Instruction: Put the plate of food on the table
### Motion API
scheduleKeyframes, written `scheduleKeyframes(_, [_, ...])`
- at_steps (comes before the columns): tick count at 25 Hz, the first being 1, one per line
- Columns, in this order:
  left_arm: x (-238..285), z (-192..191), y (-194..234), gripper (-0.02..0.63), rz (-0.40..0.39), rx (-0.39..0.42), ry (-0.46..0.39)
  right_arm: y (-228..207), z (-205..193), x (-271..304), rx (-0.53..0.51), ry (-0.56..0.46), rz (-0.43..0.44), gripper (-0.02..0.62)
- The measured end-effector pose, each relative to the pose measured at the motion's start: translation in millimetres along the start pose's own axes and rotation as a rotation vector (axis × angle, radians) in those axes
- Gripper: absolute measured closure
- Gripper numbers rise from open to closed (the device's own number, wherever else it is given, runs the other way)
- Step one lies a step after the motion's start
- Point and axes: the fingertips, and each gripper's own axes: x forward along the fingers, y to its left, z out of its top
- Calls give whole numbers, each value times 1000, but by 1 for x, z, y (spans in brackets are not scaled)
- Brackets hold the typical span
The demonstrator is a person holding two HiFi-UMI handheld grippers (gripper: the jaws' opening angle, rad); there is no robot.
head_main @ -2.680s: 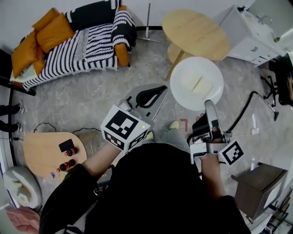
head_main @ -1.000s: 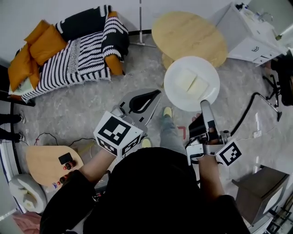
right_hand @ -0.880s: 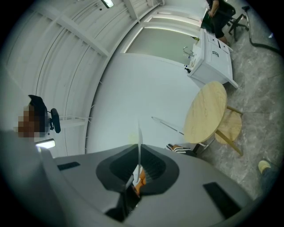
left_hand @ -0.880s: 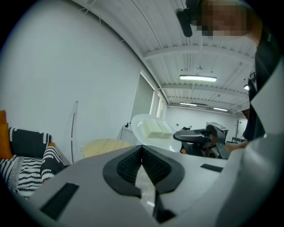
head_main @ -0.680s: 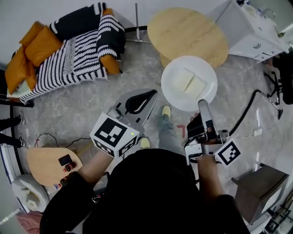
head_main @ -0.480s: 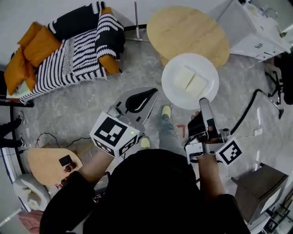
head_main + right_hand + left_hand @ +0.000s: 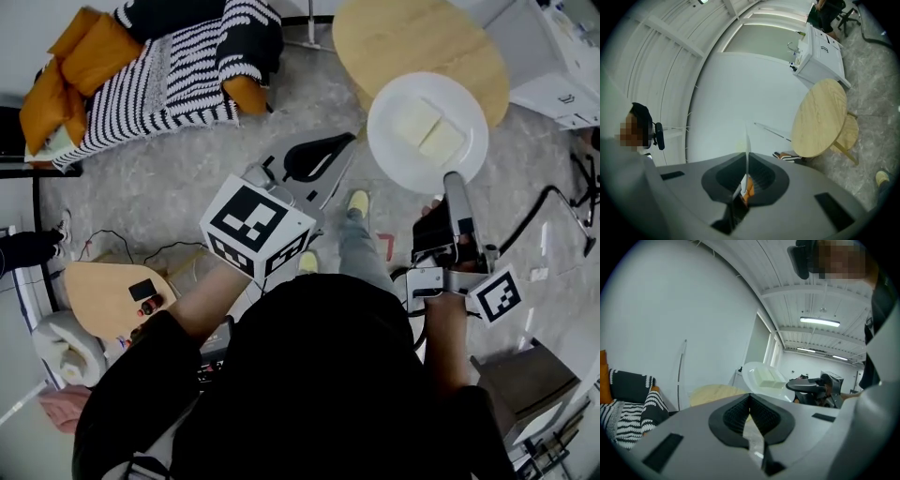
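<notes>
A white plate [image 7: 427, 131] carrying two pale slabs of food [image 7: 429, 129] hangs in the air, its far rim overlapping the near edge of the round wooden table [image 7: 412, 42]. My right gripper [image 7: 452, 180] is shut on the plate's near rim. In the right gripper view the plate [image 7: 746, 140] shows edge-on as a thin white line between the jaws of that gripper [image 7: 746, 161], with the table [image 7: 820, 117] ahead. My left gripper [image 7: 336, 143] is shut and holds nothing, left of the plate. The left gripper view shows the plate [image 7: 764, 378] beyond its closed jaws.
A striped sofa with orange cushions [image 7: 159, 56] stands at the far left. A small wooden side table [image 7: 103, 295] with small items is at the lower left. A white cabinet [image 7: 553, 56] is right of the round table. A stool [image 7: 848, 133] sits under it.
The person has walked closer to the round table. The plate, still in my right gripper, now overlaps the table's near edge. The left gripper stays shut beside it.
</notes>
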Motion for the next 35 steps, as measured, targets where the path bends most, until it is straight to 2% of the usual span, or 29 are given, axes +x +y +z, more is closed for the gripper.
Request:
scheduleKeyframes(8, [26, 11, 16, 598, 22, -4, 18, -14, 16, 27, 32, 28, 0, 575])
scheduleKeyframes(16, [105, 27, 31, 598, 18, -15, 52, -52, 72, 59, 63, 43, -18, 575])
scheduleKeyframes(24, [110, 30, 29, 598, 9, -1, 46, -49, 74, 61, 62, 35, 8, 575])
scheduleKeyframes(35, [117, 36, 33, 598, 45, 14, 50, -58, 85, 65, 82, 30, 46, 575])
